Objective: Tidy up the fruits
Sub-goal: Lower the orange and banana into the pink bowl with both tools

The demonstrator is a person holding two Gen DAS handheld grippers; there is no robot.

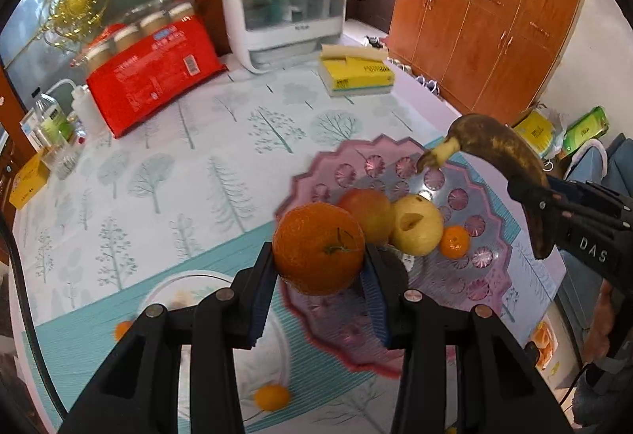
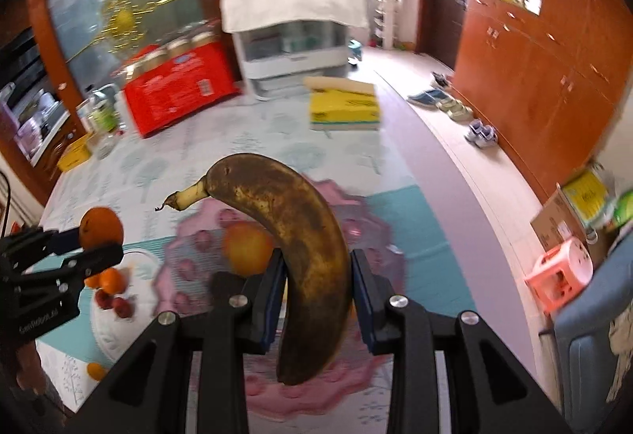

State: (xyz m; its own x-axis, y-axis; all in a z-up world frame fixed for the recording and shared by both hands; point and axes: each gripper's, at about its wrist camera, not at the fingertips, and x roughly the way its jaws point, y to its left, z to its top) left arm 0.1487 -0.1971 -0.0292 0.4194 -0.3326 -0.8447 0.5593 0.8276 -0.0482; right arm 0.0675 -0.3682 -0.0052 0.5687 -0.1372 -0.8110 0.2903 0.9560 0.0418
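We see a tabletop (image 1: 166, 173) under a pale cloth printed with trees, a teal striped mat across its near part. Our left gripper (image 1: 320, 268) has its fingers closed on an orange (image 1: 318, 248), held above the near rim of the pink scalloped plate (image 1: 490, 260), where an apple (image 1: 366, 208), a pear (image 1: 417, 230) and a small mandarin (image 1: 455, 242) lie. Our right gripper (image 2: 316, 275) clamps a browned banana (image 2: 300, 236) over that plate. Wooden cabinets (image 1: 494, 22) line the right wall; a red pack (image 1: 154, 74), a white appliance (image 1: 285, 10) and a yellow box (image 1: 356, 74) stand at the back.
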